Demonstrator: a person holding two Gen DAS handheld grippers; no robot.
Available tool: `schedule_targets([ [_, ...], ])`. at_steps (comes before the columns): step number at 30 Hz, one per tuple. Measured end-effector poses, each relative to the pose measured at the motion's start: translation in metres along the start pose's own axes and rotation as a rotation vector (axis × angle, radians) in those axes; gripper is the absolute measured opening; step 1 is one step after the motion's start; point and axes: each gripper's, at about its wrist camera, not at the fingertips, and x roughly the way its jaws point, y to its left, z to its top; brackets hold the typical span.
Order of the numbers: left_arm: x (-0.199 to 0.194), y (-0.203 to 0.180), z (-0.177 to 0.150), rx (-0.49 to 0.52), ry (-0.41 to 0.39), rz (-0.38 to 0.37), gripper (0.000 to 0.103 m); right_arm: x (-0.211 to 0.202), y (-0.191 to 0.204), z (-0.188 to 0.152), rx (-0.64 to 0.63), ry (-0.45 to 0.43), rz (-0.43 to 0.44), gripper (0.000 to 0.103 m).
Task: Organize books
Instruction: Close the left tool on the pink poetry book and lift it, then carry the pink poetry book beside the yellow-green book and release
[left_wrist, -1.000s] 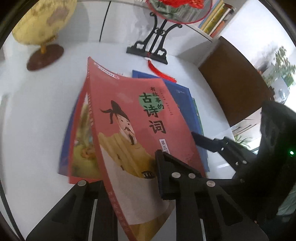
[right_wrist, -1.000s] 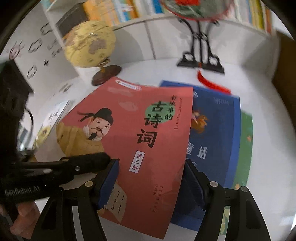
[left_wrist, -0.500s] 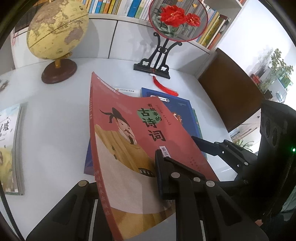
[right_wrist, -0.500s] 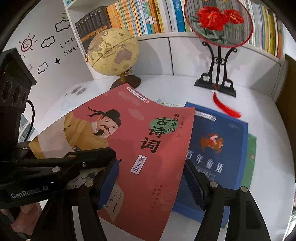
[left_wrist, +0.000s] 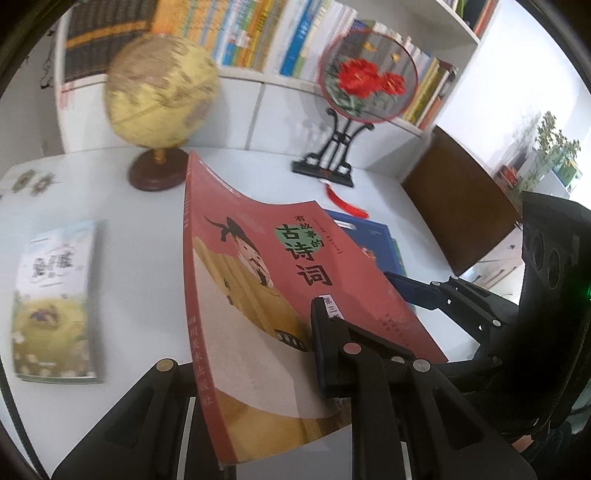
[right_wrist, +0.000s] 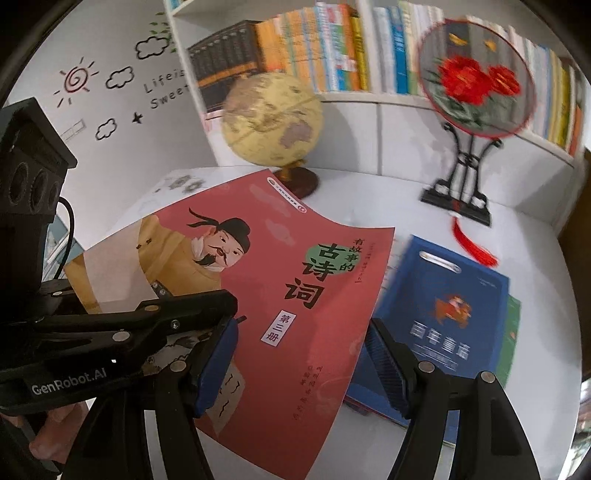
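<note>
My left gripper (left_wrist: 258, 365) is shut on the lower edge of a red poetry book (left_wrist: 258, 273) and holds it tilted above the white table (left_wrist: 122, 258). The red book (right_wrist: 280, 295) also fills the right wrist view. My right gripper (right_wrist: 299, 362) is open with its fingers on either side of the red book's lower right part, not closed on it. A blue book (right_wrist: 450, 302) lies flat on a green book (right_wrist: 511, 325) on the table to the right. A pale green book (left_wrist: 51, 299) lies flat at the left.
A yellow globe (left_wrist: 162, 99) on a brown base stands at the back of the table. A round fan with red flowers (left_wrist: 365, 88) on a black stand is at the back right. A bookshelf (left_wrist: 258, 40) runs behind. A brown chair (left_wrist: 458, 199) stands at the right.
The red book has been lifted higher and tilted up off the stack of blue and green books. Both grippers have risen, so the shelf and the pale green book have come into view.
</note>
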Motion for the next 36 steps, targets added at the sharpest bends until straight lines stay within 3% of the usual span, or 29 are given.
schedule_targets([
  [11, -0.069, 0.128, -0.003, -0.074, -0.065, 0.087, 0.015, 0.04, 0.127, 0.047, -0.083, -0.024, 0.069, 0.07],
  [19, -0.055, 0.221, -0.015, -0.16, -0.041, 0.064, 0.015, 0.11, 0.198, 0.063, -0.138, 0.015, 0.064, 0.07],
  [26, -0.015, 0.27, -0.032, -0.218, 0.041, 0.054, 0.016, 0.176, 0.215, 0.06, -0.138, 0.124, 0.043, 0.07],
  [32, -0.002, 0.288, -0.041, -0.246, 0.077, 0.054, 0.018, 0.211, 0.205, 0.05, -0.025, 0.209, 0.076, 0.07],
  [36, -0.003, 0.293, -0.047, -0.258, 0.088, 0.089, 0.025, 0.223, 0.202, 0.044, 0.026, 0.236, 0.089, 0.07],
])
